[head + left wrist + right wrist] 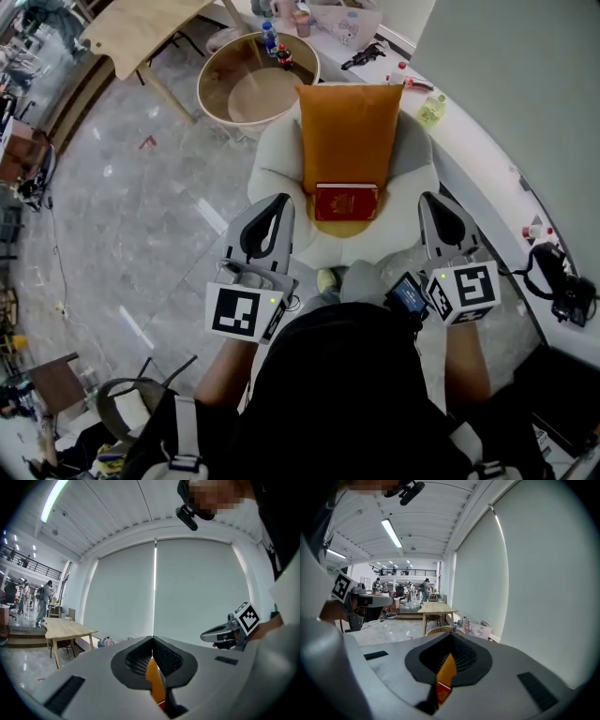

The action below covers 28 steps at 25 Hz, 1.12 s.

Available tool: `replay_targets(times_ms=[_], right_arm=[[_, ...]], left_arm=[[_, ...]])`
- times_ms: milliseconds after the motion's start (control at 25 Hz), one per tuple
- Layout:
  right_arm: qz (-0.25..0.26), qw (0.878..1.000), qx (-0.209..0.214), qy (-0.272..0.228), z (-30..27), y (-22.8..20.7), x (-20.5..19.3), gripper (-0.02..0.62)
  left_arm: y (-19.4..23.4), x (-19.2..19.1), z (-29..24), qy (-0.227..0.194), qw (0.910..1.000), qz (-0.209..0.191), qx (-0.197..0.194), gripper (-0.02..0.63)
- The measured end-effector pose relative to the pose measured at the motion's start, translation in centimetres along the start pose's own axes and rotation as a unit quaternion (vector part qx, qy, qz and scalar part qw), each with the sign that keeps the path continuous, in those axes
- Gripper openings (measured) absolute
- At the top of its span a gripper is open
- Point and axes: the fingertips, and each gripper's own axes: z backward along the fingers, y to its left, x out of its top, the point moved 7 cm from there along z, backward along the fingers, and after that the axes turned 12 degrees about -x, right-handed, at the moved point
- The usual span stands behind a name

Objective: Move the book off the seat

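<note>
Two closed, empty tools, left gripper [270,206] and right gripper [438,206], flanked the red book [346,202] on the seat [309,242].

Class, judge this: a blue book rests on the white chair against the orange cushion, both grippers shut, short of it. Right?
No: the head view shows the book is red, not blue. It rests on the white chair against the orange cushion, left gripper and right gripper shut, short of it.
</note>
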Motion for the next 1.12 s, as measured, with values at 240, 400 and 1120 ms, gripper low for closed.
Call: replay_targets(times_ms=[240, 400, 1120], right_arm=[[-0.003, 1.000, 0.009, 0.013, -1.3, -2.2, -0.4, 0.012], [0.010, 1.000, 0.023, 0.013, -2.7, -3.7, -0.4, 0.012], [0.202, 0.978, 0.048, -0.024, -7.5, -13.5, 0.7, 0.012]], left_arm=[[-0.1, -0.1, -2.2, 0.019, 0.9998, 0.008, 0.008, 0.014], [0.1, -0.5, -3.6, 0.031, 0.9995, 0.007, 0.008, 0.014], [1.0, -2.5, -7.8, 0.064, 0.9975, -0.001, 0.029, 0.014]])
